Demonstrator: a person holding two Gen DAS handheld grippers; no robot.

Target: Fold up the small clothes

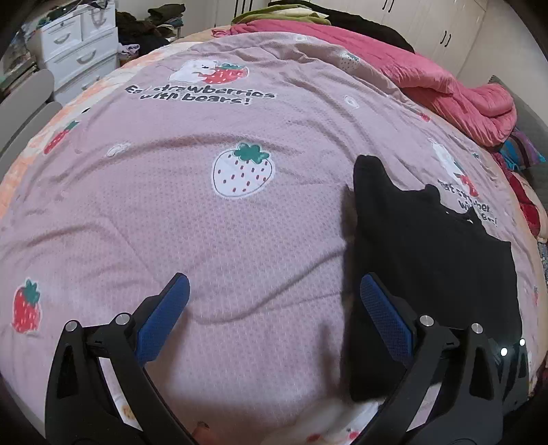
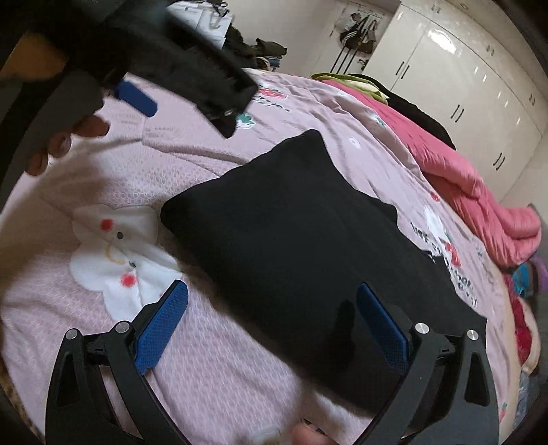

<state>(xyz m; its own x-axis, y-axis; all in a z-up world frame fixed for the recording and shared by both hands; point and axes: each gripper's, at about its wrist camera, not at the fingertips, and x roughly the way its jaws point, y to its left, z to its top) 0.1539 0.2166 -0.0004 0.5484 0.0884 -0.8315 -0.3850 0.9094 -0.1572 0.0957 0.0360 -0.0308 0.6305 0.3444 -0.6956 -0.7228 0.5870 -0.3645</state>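
A black garment (image 2: 301, 236) lies flat on the pink strawberry bedspread (image 2: 212, 359), folded into a rough rectangle. In the left wrist view it (image 1: 428, 267) lies at the right. My left gripper (image 1: 272, 287) is open and empty above the bedspread, its right finger at the garment's left edge. It also shows blurred in the right wrist view (image 2: 178, 82) at the upper left. My right gripper (image 2: 272, 297) is open and empty above the garment's near edge.
A bunched red-pink quilt (image 1: 445, 82) lies along the bed's far right side. White drawers (image 1: 78, 44) stand beyond the far left corner. White wardrobes (image 2: 462, 85) line the right wall. Dark clothes are piled behind the bed (image 1: 150, 24).
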